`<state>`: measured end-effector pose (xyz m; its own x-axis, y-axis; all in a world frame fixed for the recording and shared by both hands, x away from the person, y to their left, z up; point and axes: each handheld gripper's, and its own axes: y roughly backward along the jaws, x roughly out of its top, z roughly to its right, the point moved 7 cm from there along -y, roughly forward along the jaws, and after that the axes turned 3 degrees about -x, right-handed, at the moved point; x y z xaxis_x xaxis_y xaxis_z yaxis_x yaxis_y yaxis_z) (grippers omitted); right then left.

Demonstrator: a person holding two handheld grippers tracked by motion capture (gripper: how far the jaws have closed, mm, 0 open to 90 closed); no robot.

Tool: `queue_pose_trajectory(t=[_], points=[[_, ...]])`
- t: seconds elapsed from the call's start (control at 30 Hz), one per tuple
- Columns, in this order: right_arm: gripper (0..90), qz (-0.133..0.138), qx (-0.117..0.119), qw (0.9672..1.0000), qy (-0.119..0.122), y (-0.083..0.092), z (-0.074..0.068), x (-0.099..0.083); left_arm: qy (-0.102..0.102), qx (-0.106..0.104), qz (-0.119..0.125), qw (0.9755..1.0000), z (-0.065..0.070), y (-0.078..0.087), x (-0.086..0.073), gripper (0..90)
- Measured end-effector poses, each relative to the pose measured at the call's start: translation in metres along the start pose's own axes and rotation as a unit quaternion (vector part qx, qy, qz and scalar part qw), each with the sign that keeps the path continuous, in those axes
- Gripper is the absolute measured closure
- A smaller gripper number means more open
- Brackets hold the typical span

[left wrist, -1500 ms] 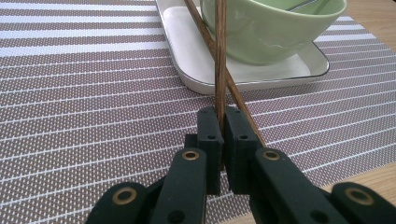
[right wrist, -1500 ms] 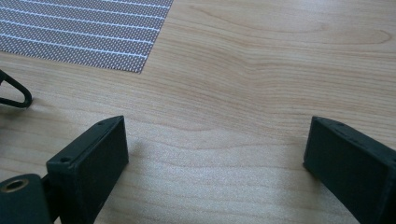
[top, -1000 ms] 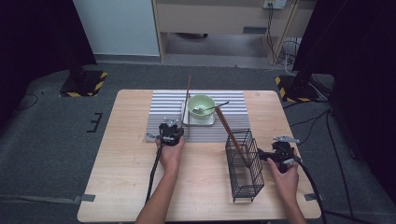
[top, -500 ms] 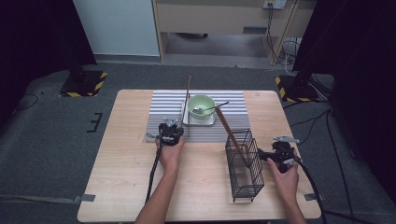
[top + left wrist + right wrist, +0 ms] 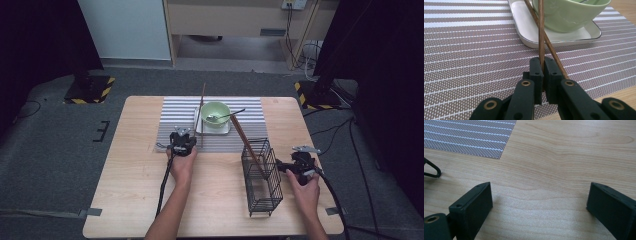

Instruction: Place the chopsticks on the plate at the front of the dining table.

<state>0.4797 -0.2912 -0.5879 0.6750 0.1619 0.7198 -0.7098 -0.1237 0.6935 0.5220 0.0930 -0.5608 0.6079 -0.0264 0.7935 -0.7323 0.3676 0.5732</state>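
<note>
My left gripper (image 5: 191, 141) rests on the striped placemat (image 5: 175, 117), shut on the near end of a brown chopstick (image 5: 202, 107) that runs away past the green bowl (image 5: 216, 111). In the left gripper view the jaws (image 5: 543, 62) pinch that chopstick (image 5: 541, 30), and a second chopstick (image 5: 552, 53) crosses under it against the white tray (image 5: 534, 40). The bowl holds a spoon (image 5: 227, 116). Another chopstick (image 5: 246, 141) leans in the black wire basket (image 5: 261, 177). My right gripper (image 5: 286, 166) sits just right of the basket, its jaws (image 5: 540, 188) open over bare wood.
The wooden table (image 5: 130, 170) has free room at the left and front. One wire foot of the basket (image 5: 432, 170) shows at the left of the right gripper view. Dark stands and cables are on the floor around the table.
</note>
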Motion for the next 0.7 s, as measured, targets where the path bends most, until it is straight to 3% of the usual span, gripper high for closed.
queue_pose_trajectory(t=[0.7], points=[[6.3,0.000,0.000,1.0000,0.000,0.0000,0.0000,0.0000,0.012,0.008,0.004,0.9999,-0.0070,0.0027,0.0016,85.5]])
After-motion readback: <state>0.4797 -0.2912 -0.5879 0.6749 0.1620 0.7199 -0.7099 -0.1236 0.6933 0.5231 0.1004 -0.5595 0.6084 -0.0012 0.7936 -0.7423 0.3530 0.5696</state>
